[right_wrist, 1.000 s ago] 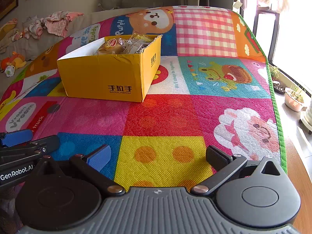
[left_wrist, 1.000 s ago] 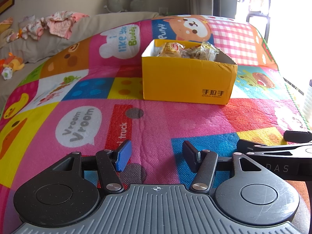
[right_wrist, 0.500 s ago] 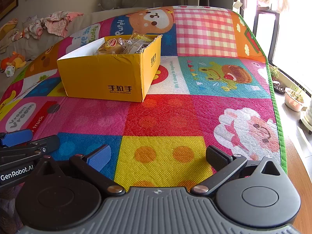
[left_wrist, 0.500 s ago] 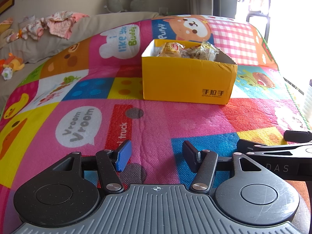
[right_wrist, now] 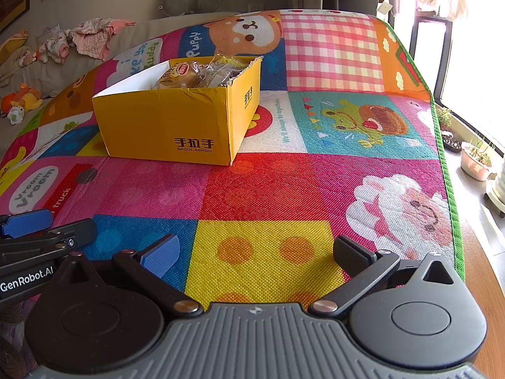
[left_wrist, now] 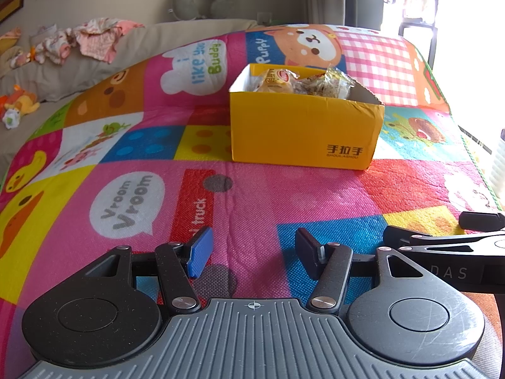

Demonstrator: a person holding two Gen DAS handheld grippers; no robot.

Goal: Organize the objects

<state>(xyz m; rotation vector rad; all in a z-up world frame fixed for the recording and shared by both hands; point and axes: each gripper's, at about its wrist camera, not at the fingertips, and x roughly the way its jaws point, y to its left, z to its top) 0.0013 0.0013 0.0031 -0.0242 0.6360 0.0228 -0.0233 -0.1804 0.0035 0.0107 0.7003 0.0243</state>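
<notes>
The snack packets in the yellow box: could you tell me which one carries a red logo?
The round bun packet at the box's left side; its clear wrapper shows a red oval logo, whereas the crinkled packets beside it show none.

Left tool (left_wrist: 252, 254) empty with fingers parted, right tool (right_wrist: 255, 254) spread wider, side by side, both low

"SHOULASHOU" on yellow box (left_wrist: 303, 129); "Vroom Vroom" on play mat (left_wrist: 126, 202).

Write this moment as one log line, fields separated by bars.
left gripper open, empty | right gripper open, empty | snack packets in yellow box
</notes>
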